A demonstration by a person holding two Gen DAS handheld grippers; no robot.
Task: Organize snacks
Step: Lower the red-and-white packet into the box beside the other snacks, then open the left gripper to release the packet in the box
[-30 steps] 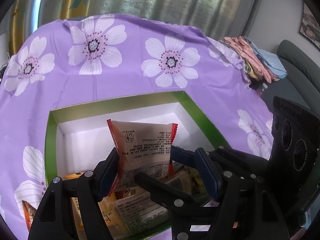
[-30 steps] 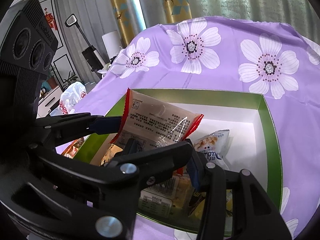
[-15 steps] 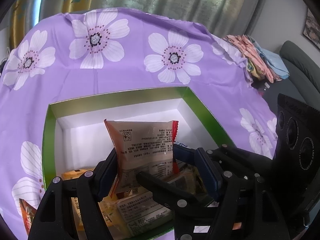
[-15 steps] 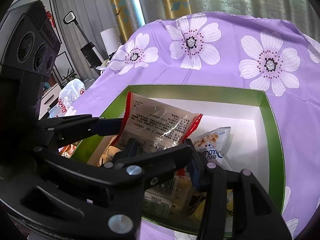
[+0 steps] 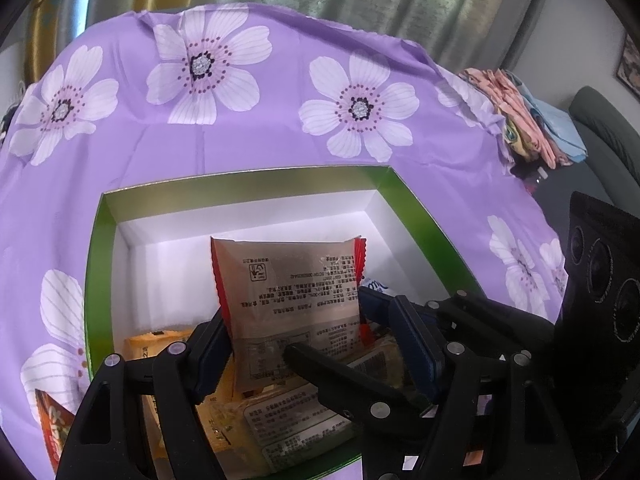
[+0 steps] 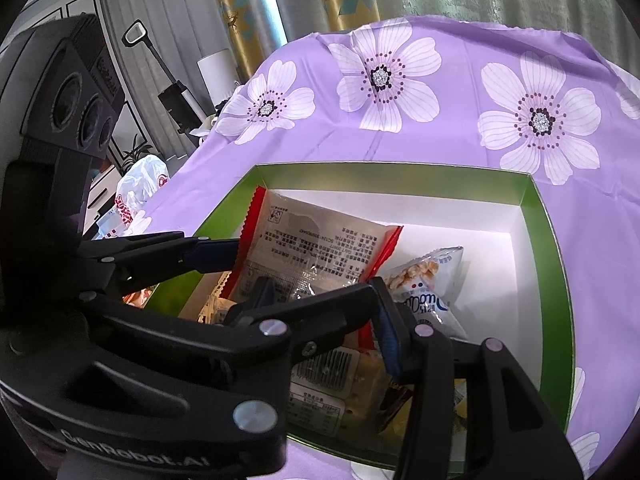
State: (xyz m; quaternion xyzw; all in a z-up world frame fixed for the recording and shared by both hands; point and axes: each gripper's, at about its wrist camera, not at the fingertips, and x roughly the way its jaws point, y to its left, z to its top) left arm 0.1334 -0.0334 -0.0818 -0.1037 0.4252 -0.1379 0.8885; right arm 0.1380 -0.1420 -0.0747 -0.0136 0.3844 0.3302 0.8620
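Observation:
A grey snack packet with red crimped ends (image 5: 288,280) is held upright over the green-walled white box (image 5: 248,178). My left gripper (image 5: 304,320) and my right gripper (image 6: 320,292) are both shut on this packet (image 6: 316,248), each from one side. Below it, several snack packets lie in the near part of the box, among them a white and blue one (image 6: 428,284) and yellow-orange ones (image 5: 160,340). The far part of the box floor is bare white.
The box sits on a purple cloth with white flowers (image 5: 280,120). A red-orange packet (image 5: 50,432) lies on the cloth left of the box. Folded clothes (image 5: 516,108) lie at the far right. A white bag (image 6: 140,188) and a vacuum stand beyond the table's left edge.
Both grippers have lowered and advanced with the packet, which now sits deeper inside the box. The grip on it is unchanged.

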